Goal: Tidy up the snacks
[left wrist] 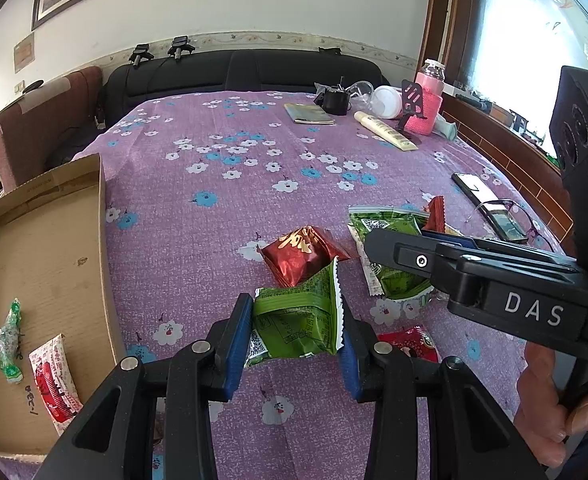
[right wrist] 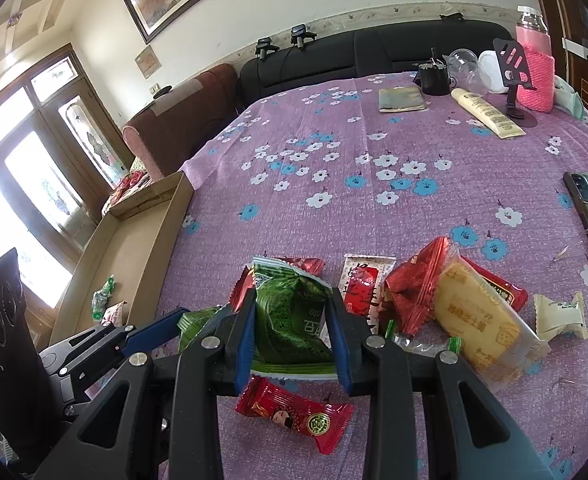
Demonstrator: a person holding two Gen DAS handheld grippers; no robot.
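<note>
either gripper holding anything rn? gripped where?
Both. Left gripper pinches a green snack packet across its body, jaws on opposite sides. Right gripper likewise clamps another green packet across its middle.

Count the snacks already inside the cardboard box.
2. A green-and-white wrapped candy lies in the cardboard box; a red-and-white packet lies just right of it. The left gripper hides the box's near corner.
</note>
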